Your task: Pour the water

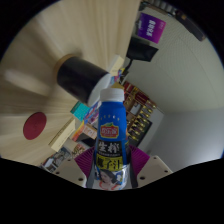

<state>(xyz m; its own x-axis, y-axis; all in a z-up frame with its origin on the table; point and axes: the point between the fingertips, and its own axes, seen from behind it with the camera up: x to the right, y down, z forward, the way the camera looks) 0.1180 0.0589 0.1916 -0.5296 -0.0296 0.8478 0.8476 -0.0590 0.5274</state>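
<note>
The claw (110, 172) is gripping one bottle (110, 135), which is standing upright between its two fingers, with the magenta pads (139, 160) pressing against it from either side. The bottle's lower part is running out of sight below the fingers, so its base is not showing. Its label is carrying blue and yellow print that is too small to read, and one white cap (113, 96) is topping it. Whether there is water inside is not something the view is revealing.

Just beyond the bottle, to the left of the fingers, one black cylinder (78, 74) is resting on a pale wooden surface (40, 60), with one red disc (35, 124) lying nearer. To the right, beyond the cap, colourful packages (140, 110) are crowding together, too blurred to count. One purple sign (150, 27) is hanging far beyond.
</note>
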